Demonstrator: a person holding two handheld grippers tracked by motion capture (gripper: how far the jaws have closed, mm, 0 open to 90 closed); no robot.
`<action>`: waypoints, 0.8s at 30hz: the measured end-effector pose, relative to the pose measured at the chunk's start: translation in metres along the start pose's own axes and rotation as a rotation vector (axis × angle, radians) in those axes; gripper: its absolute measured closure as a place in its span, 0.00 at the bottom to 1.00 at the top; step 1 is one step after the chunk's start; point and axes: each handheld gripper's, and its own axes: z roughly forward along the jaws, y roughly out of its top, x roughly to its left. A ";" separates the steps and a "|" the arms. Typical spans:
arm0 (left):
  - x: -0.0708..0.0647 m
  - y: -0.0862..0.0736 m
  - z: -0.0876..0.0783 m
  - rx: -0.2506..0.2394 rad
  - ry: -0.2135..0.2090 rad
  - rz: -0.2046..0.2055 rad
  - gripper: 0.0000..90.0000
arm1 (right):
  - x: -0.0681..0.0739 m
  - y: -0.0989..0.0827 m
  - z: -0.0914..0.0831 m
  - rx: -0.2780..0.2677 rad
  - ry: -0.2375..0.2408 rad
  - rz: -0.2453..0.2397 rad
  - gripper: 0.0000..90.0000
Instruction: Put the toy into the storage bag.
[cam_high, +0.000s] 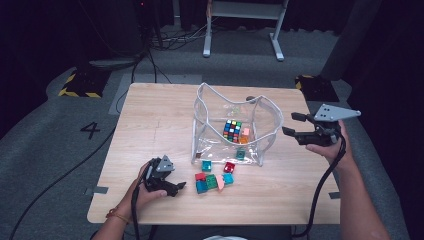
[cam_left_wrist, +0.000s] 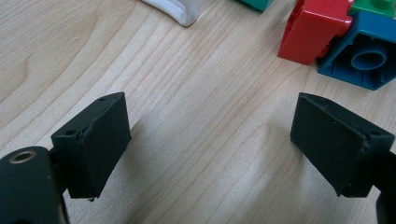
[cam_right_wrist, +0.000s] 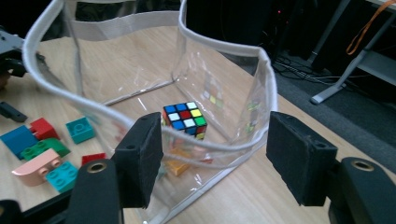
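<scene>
A clear plastic bag (cam_high: 207, 125) with white trim stands open in the middle of the wooden table (cam_high: 150, 115). Inside it lie a Rubik's cube (cam_high: 232, 130) and a few orange and pink bricks (cam_high: 244, 136). Several loose bricks (cam_high: 215, 177) lie in front of the bag. My left gripper (cam_high: 178, 189) rests open on the table, left of those bricks, with bare wood between its jaws (cam_left_wrist: 210, 126). A red brick (cam_left_wrist: 313, 30) and a blue brick (cam_left_wrist: 369, 56) lie just ahead of it. My right gripper (cam_high: 291, 124) hovers open and empty by the bag's right wall, pointing at the cube (cam_right_wrist: 186, 119).
The bag's rim (cam_right_wrist: 224, 46) curves close in front of the right jaws. Loose bricks (cam_right_wrist: 42, 144) lie to its left in the right gripper view. Cables trail from both grippers over the table's near edge. A desk frame (cam_high: 240, 30) stands on the floor behind.
</scene>
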 end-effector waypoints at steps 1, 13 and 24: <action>0.000 0.000 0.000 0.000 0.000 0.000 0.13 | 0.002 -0.004 -0.001 -0.003 0.004 -0.001 0.41; -0.001 0.000 0.000 -0.001 0.001 -0.007 0.14 | 0.048 -0.054 0.018 0.027 0.119 0.000 0.43; -0.001 0.000 0.000 -0.001 0.001 -0.007 0.14 | 0.102 -0.089 0.072 0.141 0.239 -0.054 0.46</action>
